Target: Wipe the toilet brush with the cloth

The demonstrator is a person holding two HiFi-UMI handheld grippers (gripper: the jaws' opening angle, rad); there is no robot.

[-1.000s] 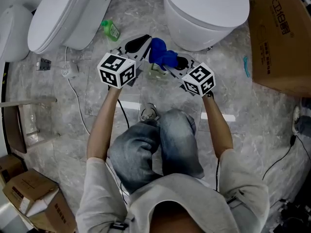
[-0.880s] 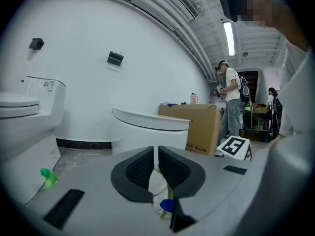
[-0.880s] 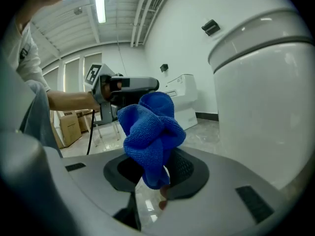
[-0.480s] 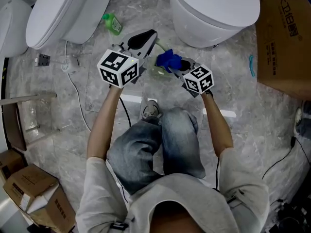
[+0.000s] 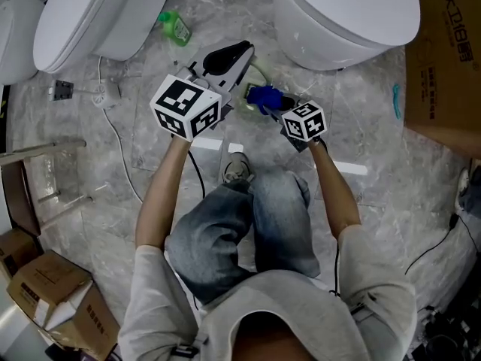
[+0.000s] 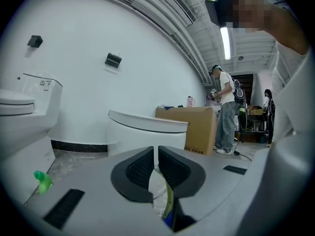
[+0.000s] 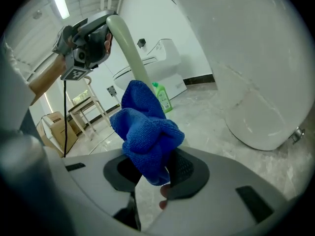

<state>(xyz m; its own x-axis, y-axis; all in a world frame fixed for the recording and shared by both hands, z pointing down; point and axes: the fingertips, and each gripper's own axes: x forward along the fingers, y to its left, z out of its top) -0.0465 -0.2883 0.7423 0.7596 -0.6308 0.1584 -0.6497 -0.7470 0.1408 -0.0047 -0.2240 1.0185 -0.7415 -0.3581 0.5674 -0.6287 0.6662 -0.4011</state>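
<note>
Two grippers are engaged. The left gripper (image 6: 153, 156) is clenched on the upper end of the toilet brush (image 7: 130, 50) handle (pale green, tilted), which is held over the grey floor (image 5: 391, 179) just in front of the white toilet bowl (image 5: 338, 21). The right gripper (image 7: 153, 168) is clamped on the blue cloth (image 7: 147, 132), which is bunched against the handle below the left gripper's hold.

Both bare forearms reach forward from the crouching person, the left arm (image 5: 159, 190) beside the right arm (image 5: 334, 194). The left gripper (image 5: 239, 51) sits farther out, its jaws nearly together on the brush handle (image 7: 129, 48). The right gripper (image 5: 264, 102), nearer, clamps the cloth (image 7: 145, 132).
</note>
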